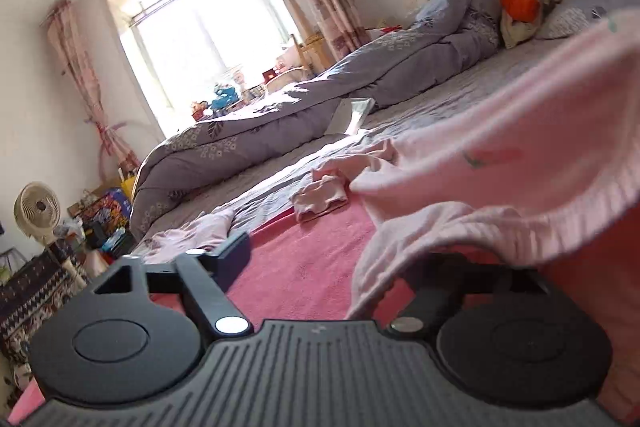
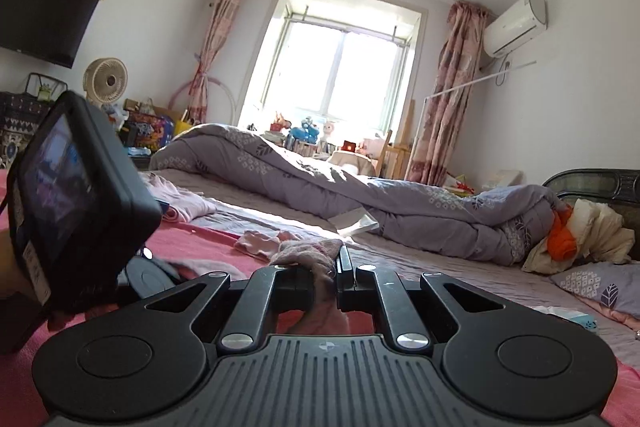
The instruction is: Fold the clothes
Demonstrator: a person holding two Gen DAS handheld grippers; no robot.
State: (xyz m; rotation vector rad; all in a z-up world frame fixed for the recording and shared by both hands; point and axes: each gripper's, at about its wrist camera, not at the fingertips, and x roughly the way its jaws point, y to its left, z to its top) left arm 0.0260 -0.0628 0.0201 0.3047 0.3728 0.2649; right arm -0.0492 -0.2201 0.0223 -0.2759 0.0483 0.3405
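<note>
From my feed I see a bright window (image 2: 346,77) at the far wall, with pink patterned curtains (image 2: 454,95) tied back on either side. Toys and small ornaments (image 2: 306,135) line its sill. A rolled lavender quilt (image 2: 360,193) lies along the bed, and beside its end rests a cream and orange bundle (image 2: 580,233). A white air conditioner (image 2: 516,23) hangs high on the wall. A beige fan (image 2: 105,81) stands near a dark television (image 2: 42,1). A purple pillow (image 2: 600,287) lies close by.
</note>
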